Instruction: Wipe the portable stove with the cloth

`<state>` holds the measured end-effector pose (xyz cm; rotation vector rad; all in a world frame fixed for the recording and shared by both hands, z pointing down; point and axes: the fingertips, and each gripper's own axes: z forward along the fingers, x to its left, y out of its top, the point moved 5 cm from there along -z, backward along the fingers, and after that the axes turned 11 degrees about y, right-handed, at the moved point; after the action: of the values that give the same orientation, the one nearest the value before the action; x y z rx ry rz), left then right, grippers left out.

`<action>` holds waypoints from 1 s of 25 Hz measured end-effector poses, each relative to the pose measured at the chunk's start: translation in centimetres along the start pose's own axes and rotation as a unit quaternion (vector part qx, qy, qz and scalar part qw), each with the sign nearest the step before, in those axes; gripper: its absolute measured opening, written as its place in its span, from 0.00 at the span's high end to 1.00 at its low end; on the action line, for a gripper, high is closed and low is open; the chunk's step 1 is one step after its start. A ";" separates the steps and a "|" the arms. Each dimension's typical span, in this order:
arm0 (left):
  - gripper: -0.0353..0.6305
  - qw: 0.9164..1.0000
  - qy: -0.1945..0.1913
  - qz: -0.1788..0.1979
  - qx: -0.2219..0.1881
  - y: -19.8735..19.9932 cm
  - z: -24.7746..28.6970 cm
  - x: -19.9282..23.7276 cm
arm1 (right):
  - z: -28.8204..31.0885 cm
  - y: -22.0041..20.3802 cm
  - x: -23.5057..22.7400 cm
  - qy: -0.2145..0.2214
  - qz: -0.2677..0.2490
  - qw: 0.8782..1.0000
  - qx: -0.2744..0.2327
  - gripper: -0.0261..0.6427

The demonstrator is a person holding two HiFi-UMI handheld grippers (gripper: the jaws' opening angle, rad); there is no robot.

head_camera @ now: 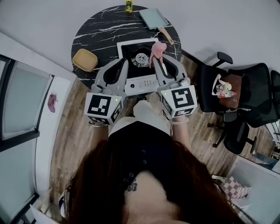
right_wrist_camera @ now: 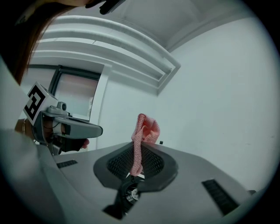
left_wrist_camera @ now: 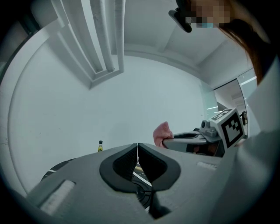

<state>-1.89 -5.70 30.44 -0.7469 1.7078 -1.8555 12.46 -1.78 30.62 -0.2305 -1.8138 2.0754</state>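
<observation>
The portable stove [head_camera: 139,70], with a black top, round burner and pale front panel, sits in the middle of a round black marble table [head_camera: 94,35]. My right gripper [head_camera: 156,59] hovers over the stove's right side, shut on a pink cloth [head_camera: 157,51] that stands up out of the jaws. In the right gripper view the cloth [right_wrist_camera: 141,140] is pinched between the pads. My left gripper [head_camera: 124,62] is held over the stove's left edge, shut with nothing in it; its jaws [left_wrist_camera: 138,147] meet. Both gripper views show only a sliver of burner below the jaws.
A yellow bowl [head_camera: 85,60] lies on the table's left edge. At the far side lie a teal cutting board [head_camera: 154,18] with a wooden handle and a small yellow bottle [head_camera: 128,5]. Black office chairs [head_camera: 236,100] stand to the right on the wooden floor.
</observation>
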 end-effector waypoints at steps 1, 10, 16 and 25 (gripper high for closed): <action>0.92 1.000 0.001 0.000 0.001 0.0 0.4 0.1 | 0.3 -0.1 -0.4 0.002 -0.001 1.000 0.002 0.91; 0.92 1.000 0.017 -0.005 0.005 -0.1 4.2 0.8 | 2.5 -1.0 -4.5 0.027 -0.012 1.000 0.012 0.91; 0.92 0.999 0.034 -0.009 0.004 -0.1 6.2 1.2 | 4.2 -1.6 -6.6 0.056 -0.028 0.998 0.023 0.91; 0.92 0.997 0.073 -0.017 0.010 -0.8 7.9 2.3 | 7.3 -2.7 -9.1 0.111 -0.053 0.991 0.042 0.91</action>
<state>1.95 -12.94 31.84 -0.6495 1.7727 -1.9901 18.63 -11.73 33.35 -0.3220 -1.5705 1.9613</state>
